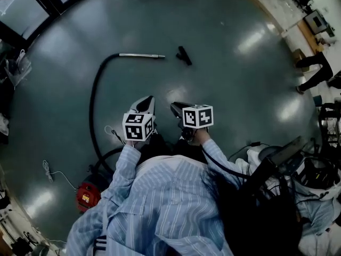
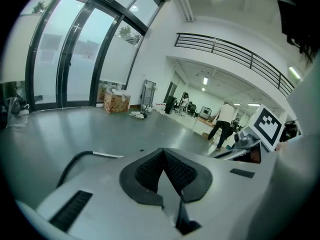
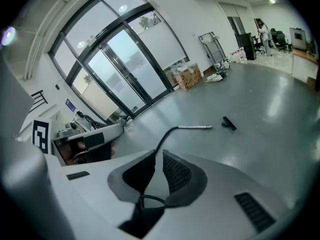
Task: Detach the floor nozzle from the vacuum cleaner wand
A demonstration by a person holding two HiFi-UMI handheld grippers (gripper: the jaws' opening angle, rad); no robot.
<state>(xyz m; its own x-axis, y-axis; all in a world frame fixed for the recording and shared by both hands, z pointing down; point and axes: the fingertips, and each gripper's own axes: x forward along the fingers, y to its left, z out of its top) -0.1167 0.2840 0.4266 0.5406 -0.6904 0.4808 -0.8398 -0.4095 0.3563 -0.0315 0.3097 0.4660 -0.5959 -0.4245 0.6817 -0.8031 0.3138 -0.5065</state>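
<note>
Grey floor holds wand and loose nozzle far ahead; left claw clenched empty, right claw barely parted

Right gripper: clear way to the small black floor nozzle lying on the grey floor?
Likely yes, after stepping closer: only bare grey floor lies between the right gripper and the black floor nozzle.

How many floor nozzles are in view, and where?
1. The black floor nozzle lies on the floor just right of the metal wand, apart from it. Others may be hidden at the room's edges.
</note>
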